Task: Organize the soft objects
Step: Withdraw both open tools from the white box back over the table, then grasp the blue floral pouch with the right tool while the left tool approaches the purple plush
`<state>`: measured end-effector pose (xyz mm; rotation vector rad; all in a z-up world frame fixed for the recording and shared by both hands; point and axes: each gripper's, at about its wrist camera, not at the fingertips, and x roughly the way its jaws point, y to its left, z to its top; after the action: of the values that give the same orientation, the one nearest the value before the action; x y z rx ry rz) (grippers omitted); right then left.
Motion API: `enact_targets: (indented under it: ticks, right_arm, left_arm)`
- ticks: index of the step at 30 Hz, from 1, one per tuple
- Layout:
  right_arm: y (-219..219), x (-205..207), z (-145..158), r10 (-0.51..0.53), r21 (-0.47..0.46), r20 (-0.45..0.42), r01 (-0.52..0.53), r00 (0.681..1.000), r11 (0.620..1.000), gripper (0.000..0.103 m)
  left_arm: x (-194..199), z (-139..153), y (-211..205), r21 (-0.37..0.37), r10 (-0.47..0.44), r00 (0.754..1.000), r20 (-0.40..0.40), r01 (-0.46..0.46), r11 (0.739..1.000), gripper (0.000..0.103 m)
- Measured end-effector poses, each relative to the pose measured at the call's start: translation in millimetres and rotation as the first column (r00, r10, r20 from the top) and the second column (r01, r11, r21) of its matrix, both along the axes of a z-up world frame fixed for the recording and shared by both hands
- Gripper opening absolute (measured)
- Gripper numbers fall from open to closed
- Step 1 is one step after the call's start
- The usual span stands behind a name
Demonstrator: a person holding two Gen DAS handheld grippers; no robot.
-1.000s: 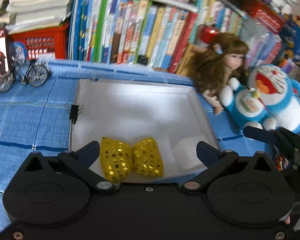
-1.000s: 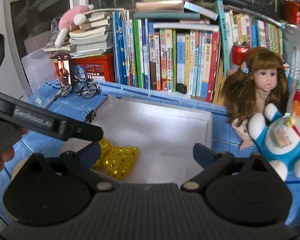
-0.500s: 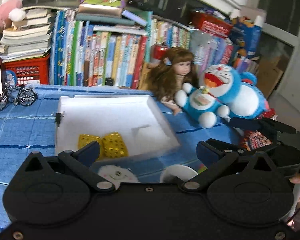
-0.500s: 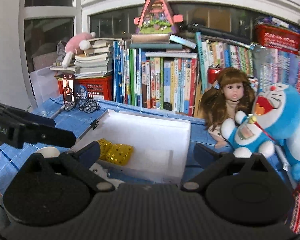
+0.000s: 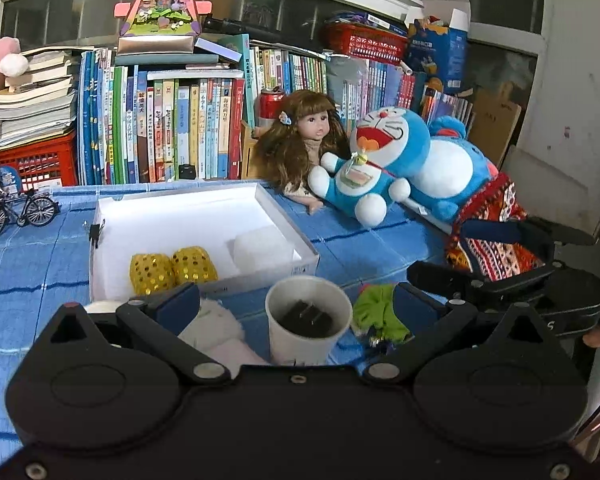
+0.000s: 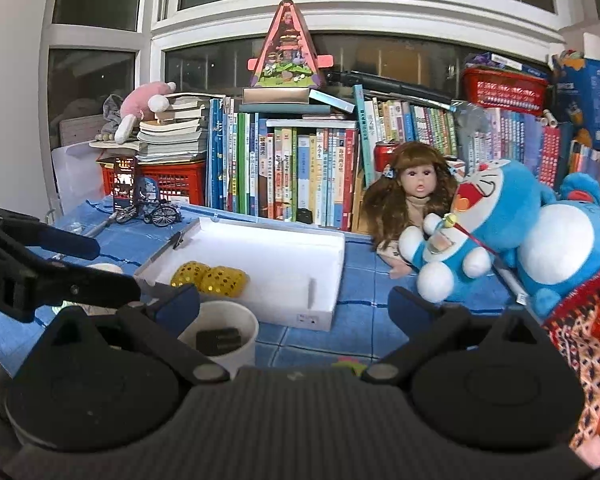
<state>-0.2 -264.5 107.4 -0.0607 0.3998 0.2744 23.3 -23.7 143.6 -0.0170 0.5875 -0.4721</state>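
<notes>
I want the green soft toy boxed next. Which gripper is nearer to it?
Left. The left gripper has the green soft toy just inside its right finger; the right gripper sits farther back, the toy barely visible.

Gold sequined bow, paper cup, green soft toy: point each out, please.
Gold sequined bow (image 5: 171,270), left wrist view, on the knot between its two lobes.
Paper cup (image 5: 300,340), left wrist view, on its front wall.
Green soft toy (image 5: 376,308), left wrist view, on its body.

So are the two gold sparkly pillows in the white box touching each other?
Touching. In the left wrist view the two gold pillows lie pressed side by side in the white box, with no gap showing between them.
</notes>
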Motion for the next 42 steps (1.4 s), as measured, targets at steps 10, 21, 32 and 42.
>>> enact_targets:
  ticks: [10,21,32,42]
  right_arm:
    - [0.0,-28.2,-22.5,-0.032,-0.010,0.038,0.032,0.999,0.999,0.103]
    - [16.2,-47.7,-70.2,-0.062,-0.121,0.034,0.065,0.998,0.991,0.101]
    - [12.6,-47.2,-115.7,-0.183,-0.127,0.018,0.183,0.983,0.975,0.090]
    - [9.1,-52.3,-136.4,-0.284,-0.088,0.050,0.287,0.958,0.954,0.075]
  left_arm:
    - [-40.2,-30.7,7.2,0.061,0.101,0.992,0.074,-0.106,0.992,0.103]
    - [-51.0,-86.2,10.6,0.119,0.203,0.977,0.059,-0.208,0.971,0.103]
    - [-37.1,-135.7,1.5,0.150,0.277,0.959,0.060,-0.283,0.947,0.103]
    - [-29.1,-155.5,-11.3,0.220,0.308,0.947,0.094,-0.321,0.921,0.102]
